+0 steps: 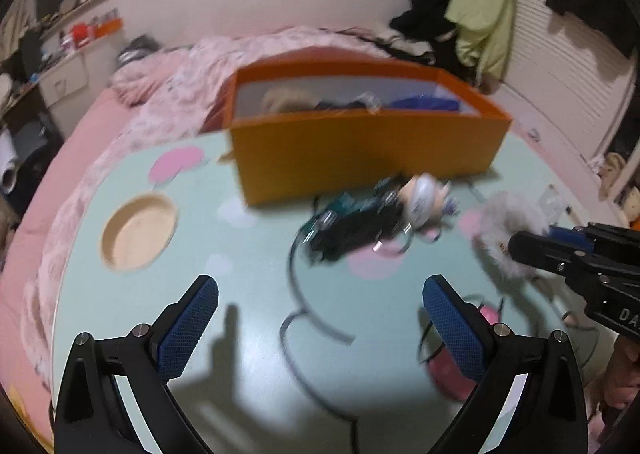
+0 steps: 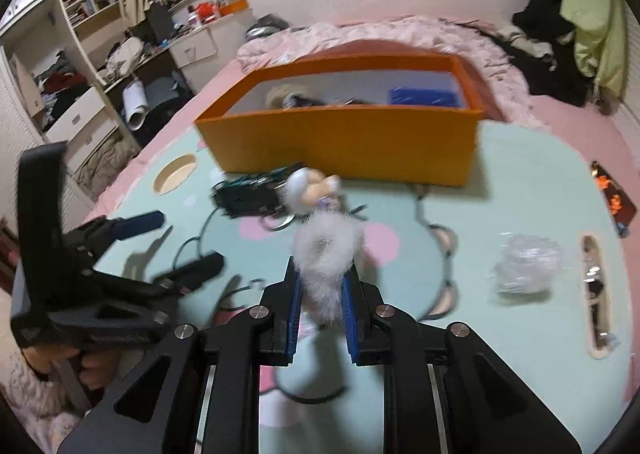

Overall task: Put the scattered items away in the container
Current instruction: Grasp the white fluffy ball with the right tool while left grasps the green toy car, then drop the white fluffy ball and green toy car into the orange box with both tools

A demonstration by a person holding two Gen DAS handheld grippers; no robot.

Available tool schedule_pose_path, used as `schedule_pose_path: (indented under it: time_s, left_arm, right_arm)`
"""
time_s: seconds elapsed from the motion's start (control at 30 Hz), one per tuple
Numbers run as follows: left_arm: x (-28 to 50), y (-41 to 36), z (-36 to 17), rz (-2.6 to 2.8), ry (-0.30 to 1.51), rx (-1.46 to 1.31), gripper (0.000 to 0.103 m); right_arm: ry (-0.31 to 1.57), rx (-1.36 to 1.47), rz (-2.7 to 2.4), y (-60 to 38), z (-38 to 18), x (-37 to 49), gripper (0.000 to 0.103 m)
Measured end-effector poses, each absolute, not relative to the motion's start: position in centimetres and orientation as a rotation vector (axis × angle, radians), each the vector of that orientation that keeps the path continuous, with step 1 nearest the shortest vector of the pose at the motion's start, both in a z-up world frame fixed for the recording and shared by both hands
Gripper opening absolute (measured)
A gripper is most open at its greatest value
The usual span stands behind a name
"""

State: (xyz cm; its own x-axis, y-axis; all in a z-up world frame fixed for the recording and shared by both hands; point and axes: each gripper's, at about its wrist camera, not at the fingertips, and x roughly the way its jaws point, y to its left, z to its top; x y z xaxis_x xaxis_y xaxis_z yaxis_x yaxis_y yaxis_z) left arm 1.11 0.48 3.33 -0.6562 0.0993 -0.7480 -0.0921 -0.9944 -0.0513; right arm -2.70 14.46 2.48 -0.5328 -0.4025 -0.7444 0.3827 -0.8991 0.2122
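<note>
Pale green tabletop (image 2: 520,182) with pink blotches sits over a pink bed, cluttered shelves behind. At far left a round wooden recess (image 1: 138,232) is sunk in the surface. Just right of it, the left gripper (image 1: 320,330) hovers with its blue-padded fingers spread wide around nothing. An orange rectangular cardboard box (image 2: 340,142) stands at the middle back, already holding a few items. Before it lies a dark tangle of accessories (image 1: 352,226) touching a small doll head (image 2: 312,190). The right gripper (image 2: 320,314) pinches a white fluffy fur piece (image 2: 326,250). Farther right rests a crumpled clear plastic wrap (image 2: 524,264).
</note>
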Motion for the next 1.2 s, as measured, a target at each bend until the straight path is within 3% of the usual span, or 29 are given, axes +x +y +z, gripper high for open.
schedule_pose_path:
  time_s: [0.23, 0.33, 0.4, 0.43, 0.47, 0.5, 0.83, 1.2]
  left_arm:
    - [-2.4, 2.6, 3.8, 2.720, 0.208, -1.160, 0.100]
    - [-3.7, 2.9, 3.3, 2.649, 0.232, -1.203, 0.080]
    - [-3.7, 2.9, 2.9, 2.622, 0.236, -1.213, 0.053]
    - [-3.4, 2.9, 2.8, 2.615, 0.237, -1.212, 0.045]
    - [-3.2, 3.0, 2.7, 2.606, 0.241, -1.214, 0.027]
    - [-2.8, 3.0, 2.7, 2.586, 0.237, -1.213, 0.023]
    - [1.9, 2.0, 3.8, 2.572, 0.088, -1.145, 0.022]
    - [1.5, 0.7, 9.2, 2.643, -0.040, -0.974, 0.022]
  right_arm:
    - [-0.102, 1.175, -2.431, 15.6, 2.8, -3.3, 0.019]
    - [-0.108, 1.184, -2.425, 15.7, 2.6, -3.5, 0.019]
    - [-0.112, 1.187, -2.423, 15.7, 2.5, -3.5, 0.019]
    - [-0.113, 1.189, -2.422, 15.7, 2.4, -3.5, 0.019]
    - [-0.114, 1.189, -2.421, 15.8, 2.4, -3.5, 0.019]
    - [-0.113, 1.189, -2.422, 15.8, 2.4, -3.5, 0.019]
    - [-0.118, 1.195, -2.427, 15.8, 2.1, -3.4, 0.019]
    - [-0.121, 1.116, -2.428, 15.0, 4.4, -3.6, 0.020]
